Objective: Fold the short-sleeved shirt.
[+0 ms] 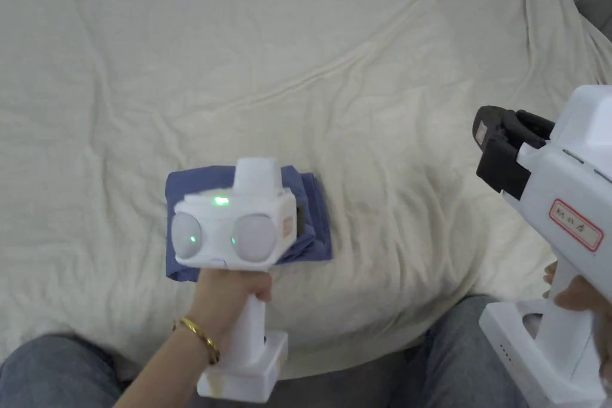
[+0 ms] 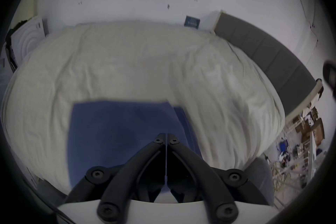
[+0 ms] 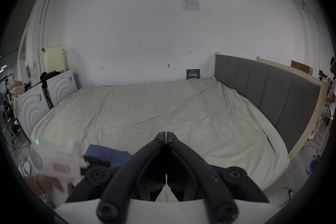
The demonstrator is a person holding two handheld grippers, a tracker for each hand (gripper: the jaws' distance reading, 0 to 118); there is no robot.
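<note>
- The left claw (image 2: 166,135) has its two jaws pressed together with nothing between them. It hangs just above the blue shirt (image 2: 118,129).
- A hand (image 1: 230,295) with a gold bracelet (image 1: 200,337) holds the white handle of the left claw.
- The right claw (image 3: 166,134) also has its jaws together and holds nothing. It is up in the air on the right, well apart from the shirt.
- The shirt is folded into a small neat block. It lies on the near part of the bed (image 1: 358,68), a little to the left.
- The bed has a wrinkly cream sheet (image 3: 145,109) over it.
- A grey headboard (image 3: 263,86) stands on the right side of the bed.
- A white wall (image 3: 145,18) is on the far side.
- The person's knees in blue jeans (image 1: 454,355) are at the near edge.
</note>
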